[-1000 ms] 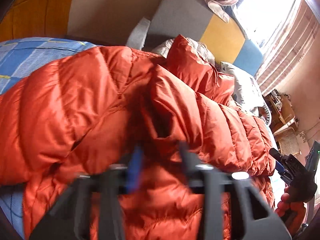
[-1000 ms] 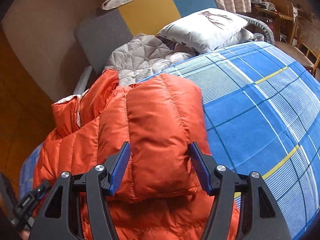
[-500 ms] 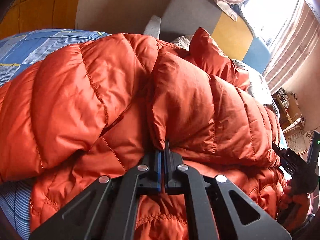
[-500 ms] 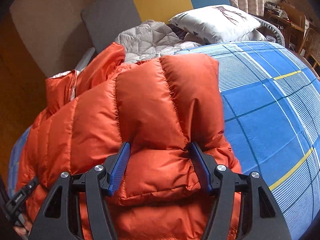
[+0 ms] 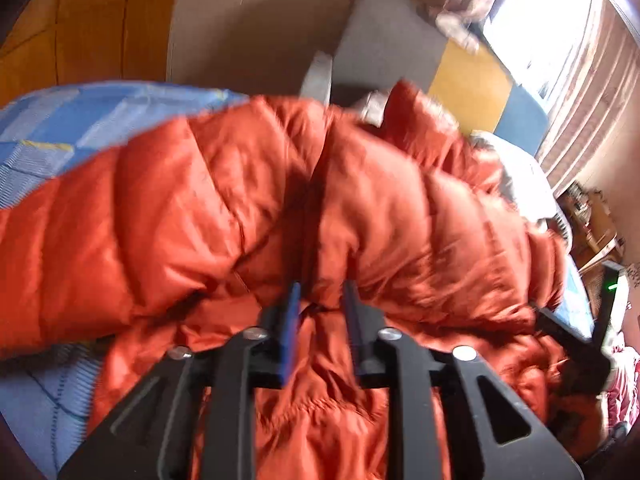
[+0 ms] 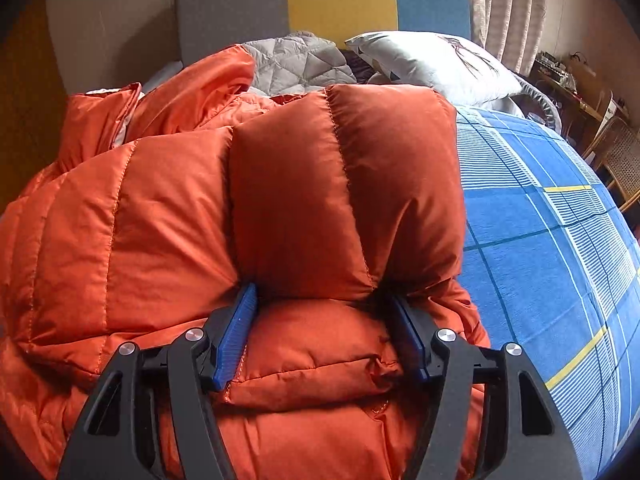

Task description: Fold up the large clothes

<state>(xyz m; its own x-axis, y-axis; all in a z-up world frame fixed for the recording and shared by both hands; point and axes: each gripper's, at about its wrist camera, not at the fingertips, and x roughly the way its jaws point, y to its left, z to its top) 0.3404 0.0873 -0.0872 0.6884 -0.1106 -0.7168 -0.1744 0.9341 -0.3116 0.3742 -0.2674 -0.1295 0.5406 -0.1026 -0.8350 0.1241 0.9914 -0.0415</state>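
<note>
An orange puffy down jacket (image 5: 248,208) lies partly folded on a bed with a blue checked sheet (image 5: 60,128). My left gripper (image 5: 320,300) hovers just over the jacket's folded edge, its jaws a little apart with nothing between them; this view is blurred. In the right wrist view the jacket (image 6: 280,200) fills the middle. My right gripper (image 6: 324,304) is wide open, its blue pads either side of a folded-over panel and pressing into the padding. The right gripper also shows at the right edge of the left wrist view (image 5: 576,340).
A grey, yellow and blue headboard (image 6: 320,0) stands at the back. A grey quilted garment (image 6: 296,64) and a white pillow (image 6: 432,64) lie near it. The blue sheet (image 6: 540,240) is bare to the right. A wooden desk and chairs (image 6: 616,156) stand beyond the bed.
My left gripper was shut on the jacket's edge half a second ago and has opened and let go. My right gripper stayed open and moved further onto the folded panel.
</note>
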